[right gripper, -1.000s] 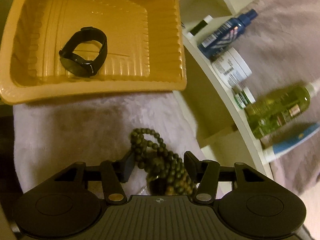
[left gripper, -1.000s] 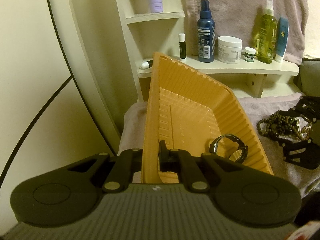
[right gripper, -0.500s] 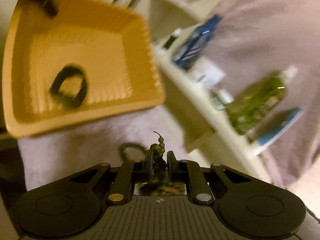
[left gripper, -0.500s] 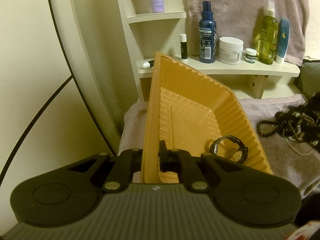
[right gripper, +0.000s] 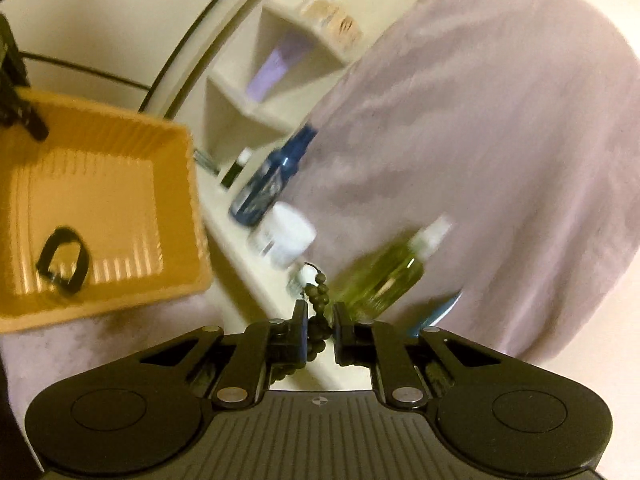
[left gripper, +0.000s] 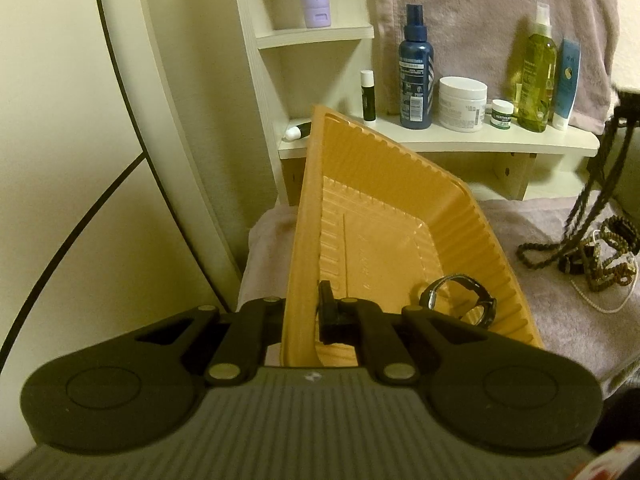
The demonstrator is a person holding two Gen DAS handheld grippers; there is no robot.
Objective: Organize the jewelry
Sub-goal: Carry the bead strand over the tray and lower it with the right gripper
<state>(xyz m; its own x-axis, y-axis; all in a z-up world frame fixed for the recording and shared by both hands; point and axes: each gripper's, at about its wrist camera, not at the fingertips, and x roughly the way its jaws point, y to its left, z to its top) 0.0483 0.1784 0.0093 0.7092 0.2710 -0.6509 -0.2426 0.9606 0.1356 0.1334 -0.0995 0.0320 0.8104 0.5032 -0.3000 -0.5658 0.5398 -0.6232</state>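
Note:
An orange ribbed tray (left gripper: 400,184) stands tilted on a mauve towel, and my left gripper (left gripper: 305,304) is shut on its near rim. A black wristwatch (left gripper: 460,300) lies in the tray's low corner. It also shows, blurred, in the right wrist view as the watch (right gripper: 62,264) in the tray (right gripper: 100,128). My right gripper (right gripper: 320,316) is closing its jaws on a strand of dark green beads (right gripper: 318,304) and holds it lifted. From the left, the strands (left gripper: 600,184) hang down to a tangle of beads and a thin pearl chain (left gripper: 600,268) on the towel.
A cream corner shelf (left gripper: 440,146) behind the tray carries a blue spray bottle (left gripper: 416,76), a white jar (left gripper: 462,104), a green bottle (left gripper: 536,80) and small tubes. A mauve towel (left gripper: 480,8) hangs behind it. A black cable (left gripper: 80,224) runs along the wall at left.
The right gripper closed on the bead strand and rose, tilting up toward the shelf; the beads now hang from it above the towel. The left gripper and tray stayed put.

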